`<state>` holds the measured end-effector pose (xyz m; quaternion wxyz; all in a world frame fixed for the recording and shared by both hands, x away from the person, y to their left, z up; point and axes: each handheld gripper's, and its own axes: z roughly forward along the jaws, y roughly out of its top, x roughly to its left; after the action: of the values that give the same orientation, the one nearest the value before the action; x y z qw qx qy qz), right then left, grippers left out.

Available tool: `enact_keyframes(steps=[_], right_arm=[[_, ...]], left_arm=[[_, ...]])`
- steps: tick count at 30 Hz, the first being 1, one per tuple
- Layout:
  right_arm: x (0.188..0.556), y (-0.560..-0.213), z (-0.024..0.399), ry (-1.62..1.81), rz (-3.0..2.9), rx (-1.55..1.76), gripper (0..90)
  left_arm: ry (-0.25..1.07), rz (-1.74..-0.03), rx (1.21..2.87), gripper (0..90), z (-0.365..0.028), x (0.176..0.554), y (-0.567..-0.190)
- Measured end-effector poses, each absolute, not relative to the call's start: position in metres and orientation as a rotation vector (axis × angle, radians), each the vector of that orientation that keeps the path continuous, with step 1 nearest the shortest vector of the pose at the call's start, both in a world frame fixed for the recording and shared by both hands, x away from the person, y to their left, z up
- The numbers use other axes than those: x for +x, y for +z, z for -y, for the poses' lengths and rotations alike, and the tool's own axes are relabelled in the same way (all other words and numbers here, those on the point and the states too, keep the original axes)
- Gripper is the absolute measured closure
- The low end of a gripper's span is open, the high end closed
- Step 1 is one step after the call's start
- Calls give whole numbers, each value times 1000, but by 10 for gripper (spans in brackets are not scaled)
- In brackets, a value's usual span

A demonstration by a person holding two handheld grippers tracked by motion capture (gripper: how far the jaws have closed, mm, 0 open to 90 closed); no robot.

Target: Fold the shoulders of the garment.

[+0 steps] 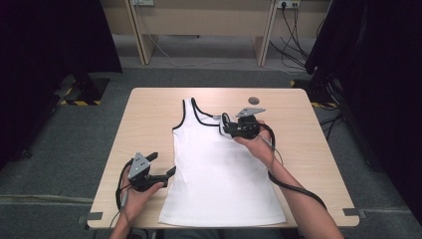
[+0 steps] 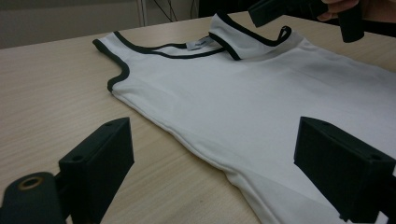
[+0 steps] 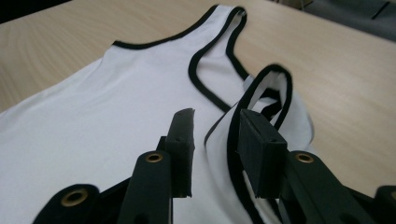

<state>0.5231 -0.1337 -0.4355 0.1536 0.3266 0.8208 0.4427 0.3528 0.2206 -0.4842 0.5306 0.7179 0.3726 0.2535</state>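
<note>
Right gripper jaws parted – folded strap hides tank top armhole.

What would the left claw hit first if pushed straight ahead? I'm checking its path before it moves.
Probably the side edge of the white tank top, which lies right ahead of the open left claw; depth is hard to judge.

One white tank top, two hand-held grippers (left, right), one table, one round disc nr far edge.
</note>
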Motion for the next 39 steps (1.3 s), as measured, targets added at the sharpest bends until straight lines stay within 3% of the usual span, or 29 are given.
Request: enact_keyframes(steps=[14, 16, 19, 22, 39], right_arm=[[565, -430, 111, 1082, -2295, 1038, 494], [569, -435, 108, 1056, -2309, 1042, 527], [571, -439, 107, 1047, -2332, 1021, 715], [569, -440, 108, 1062, -2349, 1022, 818], [520, -428, 97, 1149, -2439, 756, 817]], left_arm=[[603, -888, 1708, 111, -221, 353, -484], [604, -888, 1708, 111, -221, 353, -484], [603, -889, 1707, 111, -221, 353, -484], [602, -889, 1706, 111, -221, 353, -484], [602, -893, 1711, 111, -221, 353, -484]])
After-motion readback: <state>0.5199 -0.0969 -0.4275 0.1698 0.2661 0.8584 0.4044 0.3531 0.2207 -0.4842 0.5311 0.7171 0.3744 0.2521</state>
